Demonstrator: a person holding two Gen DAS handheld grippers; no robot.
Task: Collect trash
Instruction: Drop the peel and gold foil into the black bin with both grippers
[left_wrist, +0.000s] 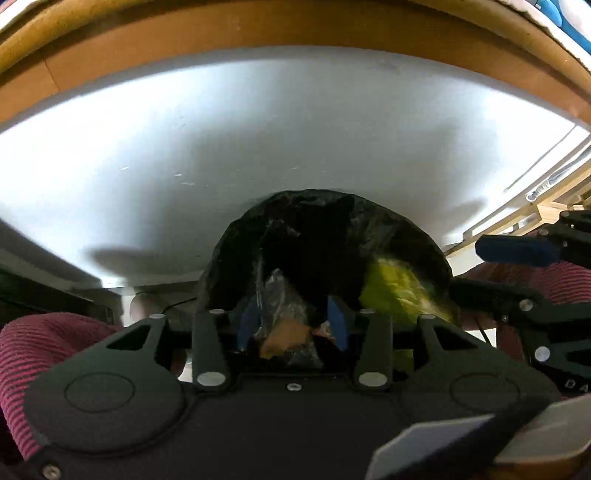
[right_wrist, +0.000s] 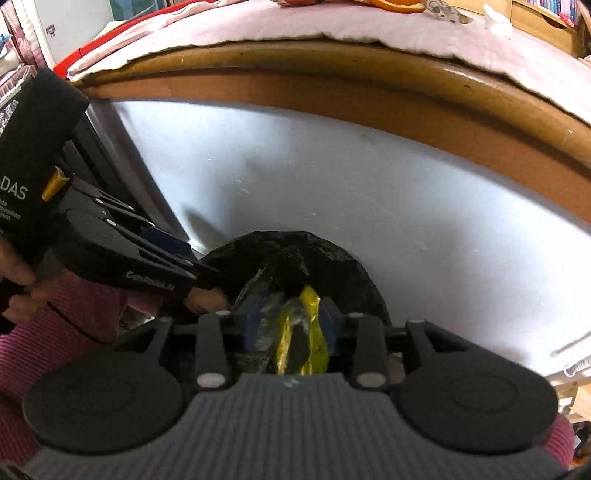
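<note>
Nearest to you, your left gripper (left_wrist: 291, 325) points down into the mouth of the black bin bag (left_wrist: 325, 236), its blue pads parted around a crumpled clear wrapper (left_wrist: 280, 317) with an orange scrap in it; the pads stand apart from it on both sides, so the jaws read as open and letting go. Your right gripper (right_wrist: 291, 325) is beside it over the same bag, jaws likewise spread, with a yellow wrapper (right_wrist: 301, 339) lying loose between the pads and clear film (right_wrist: 264, 332) against the left one. You look to be at the drop step, both pieces of trash released into the bag. Next, lift both grippers straight up, watching that no film clings to a pad. Beyond the bag runs a white panel (right_wrist: 369, 192) under a wooden edge (right_wrist: 332, 88), and farther off a pale cloth (right_wrist: 258, 26) carries orange peel (right_wrist: 397, 4), likely your next pickup.
</note>
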